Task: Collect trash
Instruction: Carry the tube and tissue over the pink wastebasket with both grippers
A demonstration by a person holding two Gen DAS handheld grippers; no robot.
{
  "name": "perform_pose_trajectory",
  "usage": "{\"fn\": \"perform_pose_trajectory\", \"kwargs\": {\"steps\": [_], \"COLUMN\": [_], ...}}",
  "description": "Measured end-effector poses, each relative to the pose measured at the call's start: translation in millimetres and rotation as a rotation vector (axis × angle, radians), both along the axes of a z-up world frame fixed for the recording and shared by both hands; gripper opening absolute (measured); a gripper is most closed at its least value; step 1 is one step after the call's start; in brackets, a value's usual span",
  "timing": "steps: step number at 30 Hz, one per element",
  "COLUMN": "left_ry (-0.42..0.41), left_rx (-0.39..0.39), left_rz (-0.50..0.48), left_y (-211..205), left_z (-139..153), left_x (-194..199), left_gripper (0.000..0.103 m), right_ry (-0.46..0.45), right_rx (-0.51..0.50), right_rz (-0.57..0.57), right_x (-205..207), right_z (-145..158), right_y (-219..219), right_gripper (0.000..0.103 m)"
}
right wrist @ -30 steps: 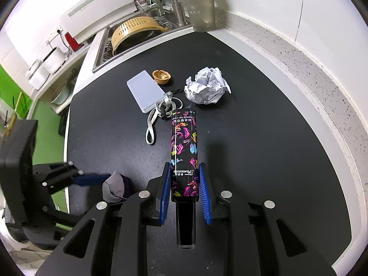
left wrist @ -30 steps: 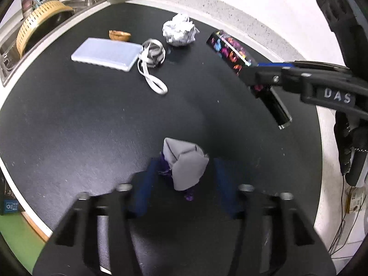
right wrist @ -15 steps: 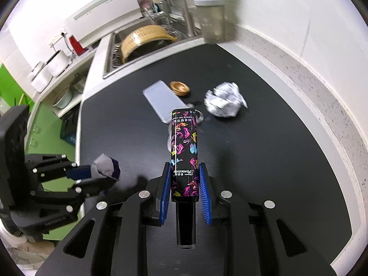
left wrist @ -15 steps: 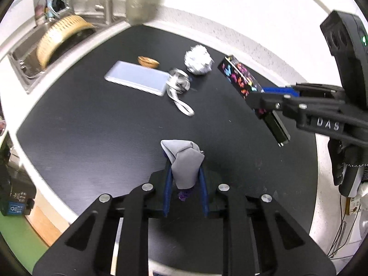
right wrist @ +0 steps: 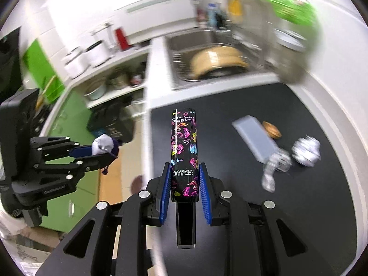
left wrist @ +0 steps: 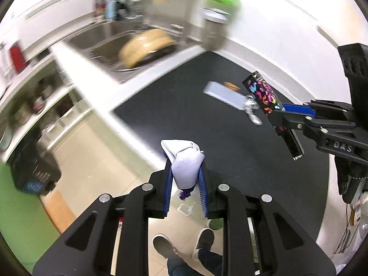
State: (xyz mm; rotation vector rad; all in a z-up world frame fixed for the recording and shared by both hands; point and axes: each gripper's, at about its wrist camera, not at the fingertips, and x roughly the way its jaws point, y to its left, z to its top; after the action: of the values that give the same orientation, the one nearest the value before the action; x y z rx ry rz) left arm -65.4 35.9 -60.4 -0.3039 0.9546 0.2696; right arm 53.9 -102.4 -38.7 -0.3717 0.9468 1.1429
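My left gripper (left wrist: 185, 177) is shut on a crumpled grey-white wad with a purple scrap (left wrist: 186, 163), held in the air past the counter's edge, over the floor. The same wad (right wrist: 104, 146) shows at the left of the right wrist view. My right gripper (right wrist: 185, 179) is shut on a long black box with colourful shoe prints (right wrist: 184, 142), lifted over the black countertop (right wrist: 287, 207). That box (left wrist: 264, 94) also shows at the right of the left wrist view. A crumpled foil ball (right wrist: 306, 150) lies on the counter at the right.
On the counter lie a flat pale case (right wrist: 255, 140), a small brown shell-like piece (right wrist: 272, 130) and a coiled white strap (right wrist: 273, 165). A sink (right wrist: 207, 53) with a tan basket stands behind. A dark bin (left wrist: 34, 168) stands on the floor at left; a person's shoes (left wrist: 165, 246) below.
Both grippers rose and swung left toward the counter's edge with their loads. The left jaws closed on the wad and carried it out over the floor.
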Motion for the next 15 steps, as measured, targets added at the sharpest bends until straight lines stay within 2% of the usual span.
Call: {"fn": "perform_pose_trajectory", "kwargs": {"steps": [7,11,15], "left_ry": [0.019,0.043,0.064], "left_rx": [-0.01,-0.036,-0.058], "left_rz": [0.221,0.345,0.423], "left_y": [73,115,149], "left_z": [-13,-37,-72], "left_x": [-93,-144,-177], "left_gripper": [0.02,0.02,0.02], "right_ry": [0.025,0.061,0.078], "right_rx": [-0.011,-0.039,-0.075], "right_rz": [0.216,0.334,0.423], "right_x": [-72,-113,-147], "right_z": [-18,-46,-82], "right_y": [102,162,212], "right_gripper": [0.023,0.023,0.023]}}
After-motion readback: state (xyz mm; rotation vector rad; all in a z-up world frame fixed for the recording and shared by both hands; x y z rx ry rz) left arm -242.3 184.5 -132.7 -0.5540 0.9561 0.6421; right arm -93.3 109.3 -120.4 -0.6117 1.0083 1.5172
